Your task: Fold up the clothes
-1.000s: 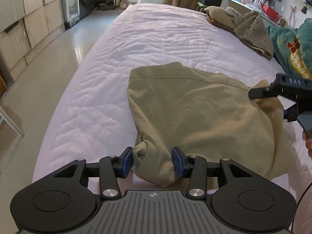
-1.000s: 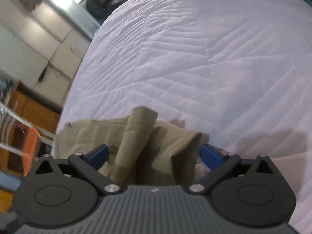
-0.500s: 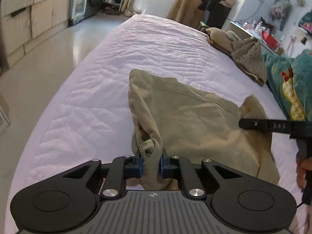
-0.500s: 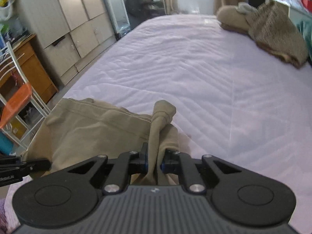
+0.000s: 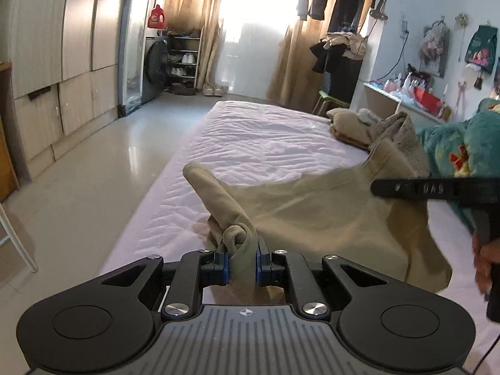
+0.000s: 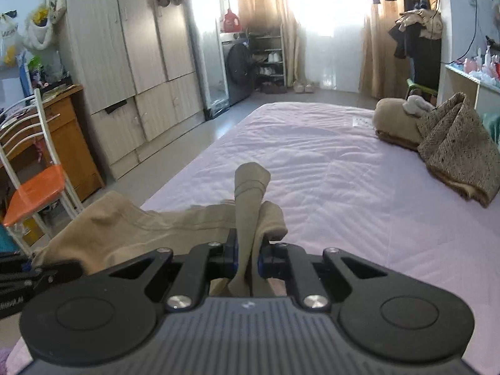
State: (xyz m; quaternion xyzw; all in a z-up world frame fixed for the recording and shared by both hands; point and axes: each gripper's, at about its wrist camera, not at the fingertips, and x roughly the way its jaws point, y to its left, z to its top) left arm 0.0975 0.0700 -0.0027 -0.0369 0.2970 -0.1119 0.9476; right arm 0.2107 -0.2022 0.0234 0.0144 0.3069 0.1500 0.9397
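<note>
A tan garment [image 5: 318,209] hangs lifted above the lilac bed [image 5: 268,137], stretched between both grippers. My left gripper [image 5: 242,264] is shut on a bunched corner of it at the near left. The right gripper reaches in from the right edge of the left wrist view as a black bar [image 5: 434,189], with a hand [image 5: 482,256] holding it. In the right wrist view my right gripper [image 6: 248,254] is shut on another bunched corner of the tan garment [image 6: 134,231], whose cloth runs left towards the left gripper's black body [image 6: 34,276].
A folded beige garment [image 6: 397,125] and a brown knitted one [image 6: 459,153] lie at the bed's far right. A teal blanket [image 5: 468,150] sits on the right. A chair with an orange seat [image 6: 34,187], a wooden desk [image 6: 68,131] and wardrobes [image 6: 137,62] line the left side.
Both grippers closed on the garment's corners, then rose, lifting the cloth off the bed. The views tilted up from the mattress to the room.
</note>
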